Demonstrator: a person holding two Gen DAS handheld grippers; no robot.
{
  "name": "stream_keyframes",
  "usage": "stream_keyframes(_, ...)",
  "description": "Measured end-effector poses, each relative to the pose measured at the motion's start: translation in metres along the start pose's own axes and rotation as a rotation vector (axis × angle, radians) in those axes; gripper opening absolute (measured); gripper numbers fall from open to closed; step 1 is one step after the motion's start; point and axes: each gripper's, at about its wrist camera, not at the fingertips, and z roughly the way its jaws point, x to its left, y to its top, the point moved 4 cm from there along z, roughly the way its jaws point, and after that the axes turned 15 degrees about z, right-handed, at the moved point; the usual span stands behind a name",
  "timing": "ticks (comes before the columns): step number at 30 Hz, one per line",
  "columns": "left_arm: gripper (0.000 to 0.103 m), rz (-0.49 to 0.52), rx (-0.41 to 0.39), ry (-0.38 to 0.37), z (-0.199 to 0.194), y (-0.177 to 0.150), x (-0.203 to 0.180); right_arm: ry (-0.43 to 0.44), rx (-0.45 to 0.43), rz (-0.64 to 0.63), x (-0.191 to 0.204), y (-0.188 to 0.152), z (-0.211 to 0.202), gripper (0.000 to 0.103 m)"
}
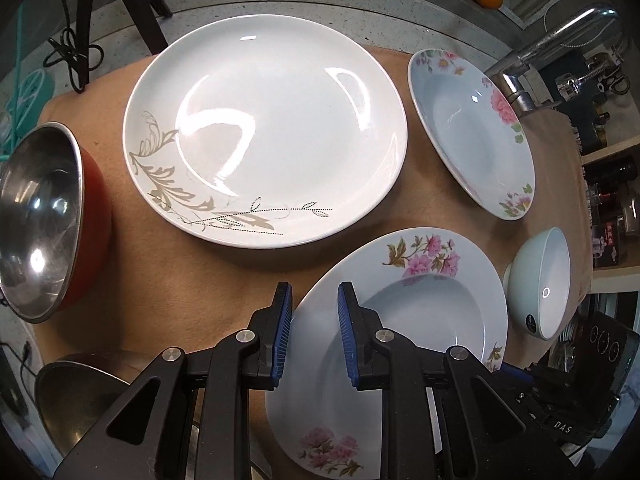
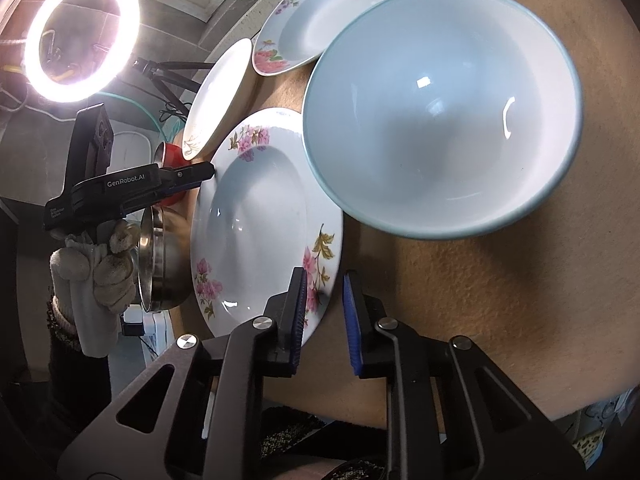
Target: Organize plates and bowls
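Observation:
A deep floral plate [image 1: 420, 320] [image 2: 256, 220] lies on the brown cloth nearest both grippers. My left gripper [image 1: 314, 320] is shut on its rim, one pad outside the edge and one over the rim. At the opposite rim my right gripper [image 2: 324, 316] straddles the edge with narrow jaws. A thin strip of cloth shows between the rim and the outer pad, so it is open. A large white leaf-patterned plate [image 1: 264, 128], a second floral plate [image 1: 468, 132] and a pale blue bowl [image 2: 440, 112] lie around it.
A red bowl with a steel inside [image 1: 40, 220] stands at the left, and a steel bowl [image 1: 76, 396] is near it. A tap [image 1: 560, 40] and shelves are at the right. A ring light [image 2: 80, 32] and tripod legs [image 1: 120, 8] stand behind. A gloved hand [image 2: 104, 264] holds the left gripper.

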Motion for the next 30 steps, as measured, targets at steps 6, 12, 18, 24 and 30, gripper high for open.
stream_keyframes(6,0.021,0.014,0.000,0.009,0.000,0.000,0.000,-0.001,0.018,-0.010,0.002,-0.002,0.006,0.015)
stream_keyframes(12,0.021,0.029,-0.001,0.024,0.000,-0.001,-0.001,-0.017,0.012,-0.027,0.004,-0.003,0.007,0.015)
stream_keyframes(18,0.021,0.051,0.000,0.053,0.000,-0.003,-0.008,-0.034,0.010,-0.044,0.006,-0.005,0.006,0.015)
stream_keyframes(24,0.021,0.057,-0.003,0.068,0.001,-0.004,-0.018,-0.040,0.017,-0.047,0.005,-0.006,0.005,0.015)
stream_keyframes(30,0.021,0.071,0.000,0.080,0.001,-0.006,-0.025,-0.043,0.025,-0.044,0.004,-0.008,0.005,0.015)
